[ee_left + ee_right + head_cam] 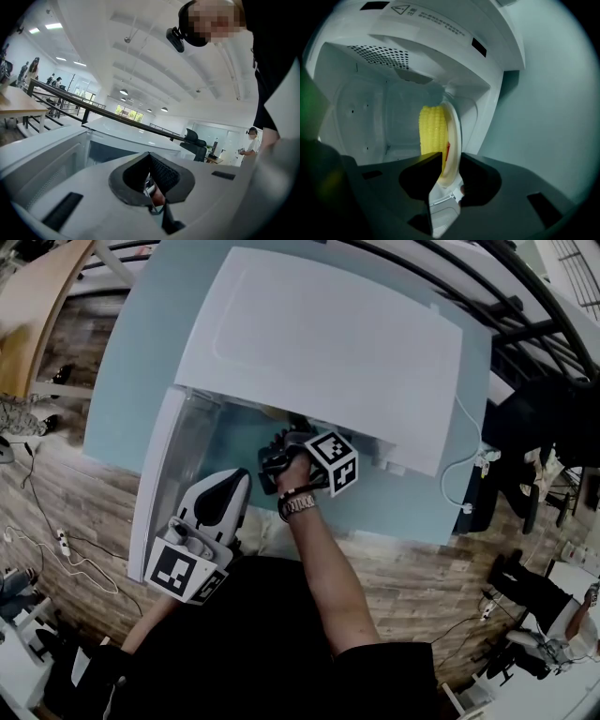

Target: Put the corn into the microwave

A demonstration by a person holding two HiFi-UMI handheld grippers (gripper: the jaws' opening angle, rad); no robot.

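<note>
At the open mouth of the white box-shaped microwave [370, 117], pinched the rim of the cream round plate [453, 140] bearing the yellow corn cob [431, 129] in the right gripper [451, 161], held the left gripper [149, 161] closed on nothing, and likely risked rolling the cob off through any tilt or slip.

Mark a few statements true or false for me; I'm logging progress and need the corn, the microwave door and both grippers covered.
1. The microwave has its door swung open. True.
2. The right gripper grips the corn directly by its kernels. False: its jaws clamp the rim of a plate that carries the corn.
3. The left gripper carries the plate. False: its jaws are together on nothing, and it is held beside the open door.
4. The right gripper points into the open cavity of the microwave. True.
</note>
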